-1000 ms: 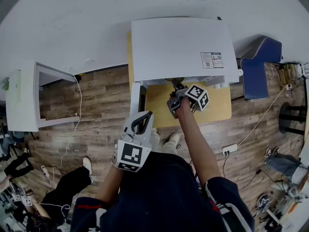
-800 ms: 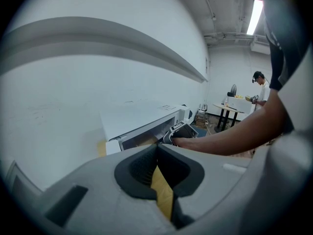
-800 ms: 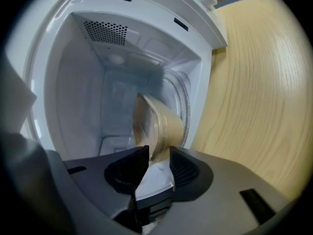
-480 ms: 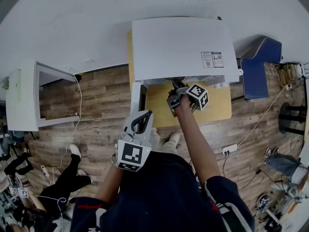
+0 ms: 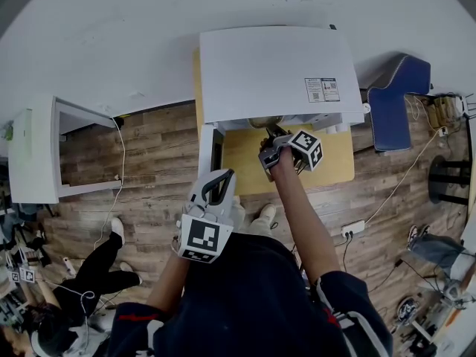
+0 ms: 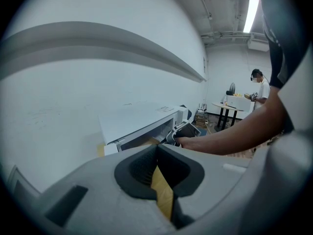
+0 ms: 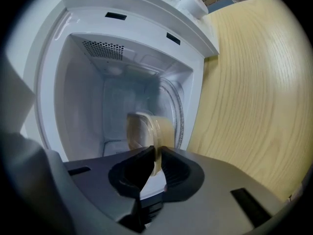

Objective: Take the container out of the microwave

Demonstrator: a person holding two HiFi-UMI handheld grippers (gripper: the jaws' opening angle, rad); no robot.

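Note:
The white microwave (image 5: 271,73) stands on a wooden table (image 5: 331,166) with its door (image 5: 210,151) swung open to the left. In the right gripper view a tan, translucent container (image 7: 146,129) sits in the white cavity (image 7: 88,82) on the glass turntable. My right gripper (image 7: 157,153) reaches into the opening (image 5: 271,136). Its jaws are closing, and the pads pinch the container's near rim. My left gripper (image 5: 219,181) hangs back in front of the table, its jaws (image 6: 156,148) shut with nothing in them. The microwave (image 6: 142,121) shows beyond it.
A blue chair (image 5: 394,103) stands right of the table and a white cabinet (image 5: 37,151) at the far left. A person (image 5: 97,274) stands on the wood floor at lower left. A power strip (image 5: 353,229) and cables lie at the right.
My two grippers have hardly moved in the head view. The person at lower left has shifted their legs across the floor.

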